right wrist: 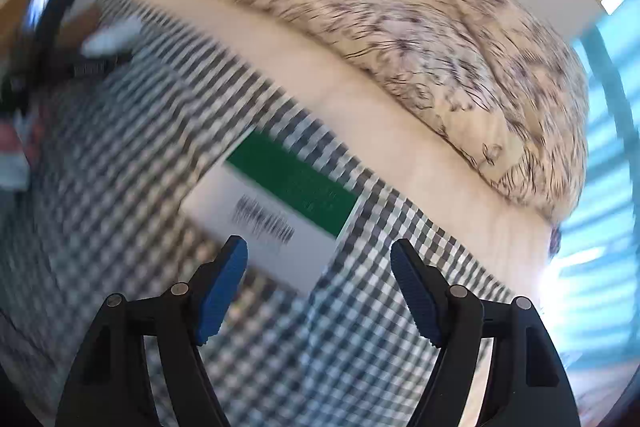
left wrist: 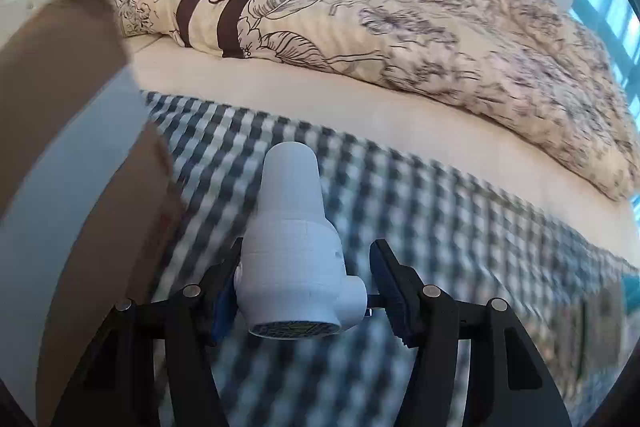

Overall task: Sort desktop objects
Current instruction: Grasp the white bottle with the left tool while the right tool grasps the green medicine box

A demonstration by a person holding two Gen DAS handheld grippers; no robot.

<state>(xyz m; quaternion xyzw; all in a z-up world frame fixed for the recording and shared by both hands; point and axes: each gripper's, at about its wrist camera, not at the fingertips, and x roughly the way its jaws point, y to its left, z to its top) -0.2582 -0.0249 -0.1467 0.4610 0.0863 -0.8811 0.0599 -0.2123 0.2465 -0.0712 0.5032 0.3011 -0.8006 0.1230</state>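
A white hair-dryer-shaped object (left wrist: 292,239) sits between the fingers of my left gripper (left wrist: 308,267), nozzle pointing away. It stays sharp while the checked cloth (left wrist: 440,227) beneath is blurred. The left pad presses its body, and a small dark piece spans the gap to the right pad. In the right wrist view, a green and white box (right wrist: 280,203) with a barcode lies flat on the checked cloth (right wrist: 120,167). My right gripper (right wrist: 320,267) hovers open just in front of the box with nothing between its fingers. The left gripper and its white object (right wrist: 108,39) show blurred at upper left.
A brown cardboard box (left wrist: 136,227) stands at the left of the checked cloth. Behind the table runs a bed with a cream floral duvet (left wrist: 400,27). A bright window (right wrist: 600,147) is at the right. Part of a hand (right wrist: 10,143) shows at the left edge.
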